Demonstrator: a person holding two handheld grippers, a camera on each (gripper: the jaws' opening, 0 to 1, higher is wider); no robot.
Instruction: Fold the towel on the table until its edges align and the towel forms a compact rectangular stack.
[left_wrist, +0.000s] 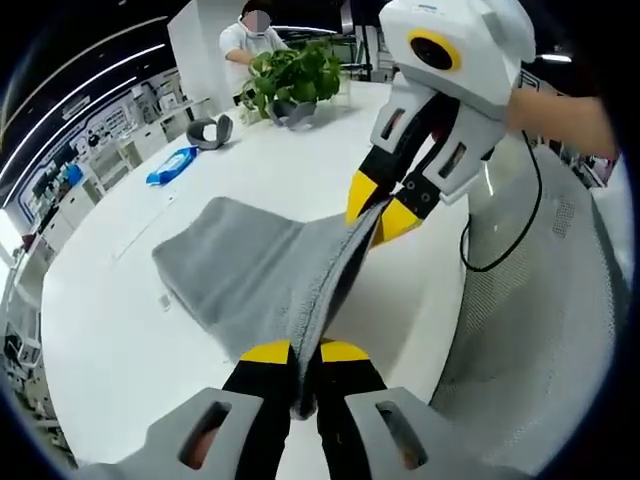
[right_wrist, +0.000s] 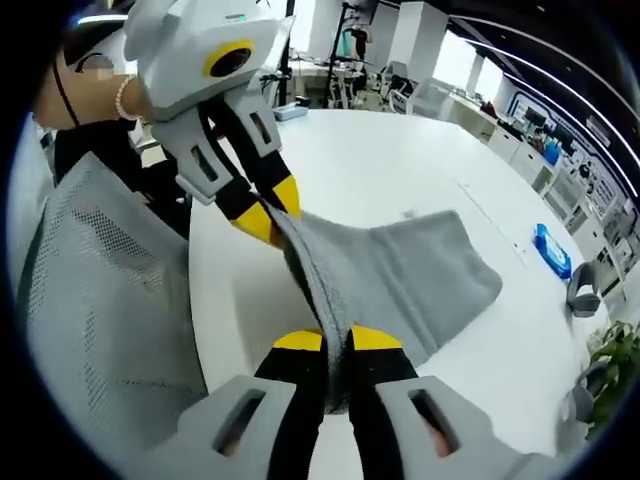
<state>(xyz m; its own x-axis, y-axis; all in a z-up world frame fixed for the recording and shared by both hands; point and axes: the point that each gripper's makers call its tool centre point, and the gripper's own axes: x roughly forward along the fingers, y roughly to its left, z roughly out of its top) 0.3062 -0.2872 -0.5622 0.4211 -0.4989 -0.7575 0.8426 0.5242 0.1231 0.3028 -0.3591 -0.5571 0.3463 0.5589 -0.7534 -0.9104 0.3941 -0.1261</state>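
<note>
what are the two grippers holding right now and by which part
Both hold the grey towel: left gripper and right gripper each pinch its raised near edge, one at each end.

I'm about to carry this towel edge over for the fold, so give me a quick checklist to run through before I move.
1. Left gripper shut on the towel edge: ok.
2. Right gripper shut on the same edge: ok.
3. Edge stretched straight between the two grippers: ok, it runs taut from one to the other.
4. Rest of the towel lying on the white table: ok, though it rises in a slope toward the held edge.
5. Landing area free: ok, the blue packet and potted plant sit well away.
6. Corners lined up underneath: cannot tell.
</note>
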